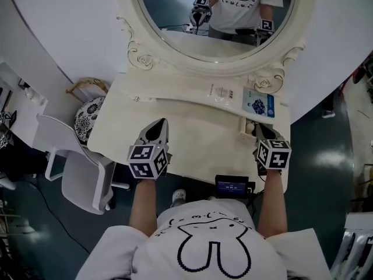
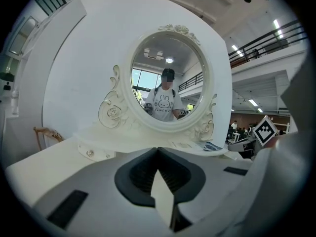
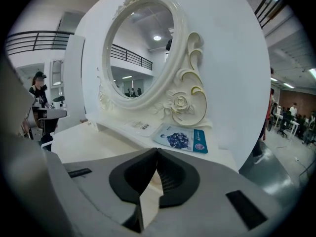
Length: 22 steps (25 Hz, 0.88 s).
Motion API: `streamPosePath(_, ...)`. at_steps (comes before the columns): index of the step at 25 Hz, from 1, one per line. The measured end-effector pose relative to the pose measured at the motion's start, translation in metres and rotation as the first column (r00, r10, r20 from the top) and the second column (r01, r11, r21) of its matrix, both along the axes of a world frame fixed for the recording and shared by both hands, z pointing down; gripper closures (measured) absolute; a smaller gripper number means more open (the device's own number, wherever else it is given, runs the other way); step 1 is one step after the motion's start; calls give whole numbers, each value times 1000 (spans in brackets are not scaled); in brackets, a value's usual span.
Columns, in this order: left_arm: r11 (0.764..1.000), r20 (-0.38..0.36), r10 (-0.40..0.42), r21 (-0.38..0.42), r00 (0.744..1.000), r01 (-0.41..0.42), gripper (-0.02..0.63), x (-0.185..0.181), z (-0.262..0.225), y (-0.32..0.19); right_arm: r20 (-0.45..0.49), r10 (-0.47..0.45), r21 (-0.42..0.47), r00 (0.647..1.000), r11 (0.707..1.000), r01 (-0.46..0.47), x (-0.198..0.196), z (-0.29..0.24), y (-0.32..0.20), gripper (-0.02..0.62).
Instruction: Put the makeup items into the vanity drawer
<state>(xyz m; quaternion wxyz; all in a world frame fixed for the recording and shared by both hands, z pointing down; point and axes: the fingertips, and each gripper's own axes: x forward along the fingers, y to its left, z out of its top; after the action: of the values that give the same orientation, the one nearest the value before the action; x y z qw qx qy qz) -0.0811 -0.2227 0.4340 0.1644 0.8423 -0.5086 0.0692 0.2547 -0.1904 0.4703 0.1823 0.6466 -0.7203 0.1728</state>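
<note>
Though blue sachet (image 3: pixel 180 138) lies on shelf (image 1: pixel 175 92), print seems unreadable.

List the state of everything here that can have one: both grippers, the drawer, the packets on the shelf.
Left gripper: shut, nothing between the jaws.
Right gripper: shut, nothing between the jaws.
Drawer: seems pulled open, something pale inside.
Blue packet: lying flat on the shelf, outside the drawer.
White packet: lying flat on the shelf beside the blue one.
</note>
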Motion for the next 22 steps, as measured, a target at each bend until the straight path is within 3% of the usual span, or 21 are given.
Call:
streamPosePath(10,994,-3,105,31,994,-105,597,-16,-6,-2,47,11,162,999,987,-19,-46,-37,29,600)
streamPosePath(15,983,-8,173,61,985,-172,597,-20,-7,-1,81,45,170,996,984,-58,-68,-38,49,601)
streamPosePath(22,972,-19,230,60,973,-228,597,-21,-2,2,23,78,165,997,983,-80,-85,-36,68,601)
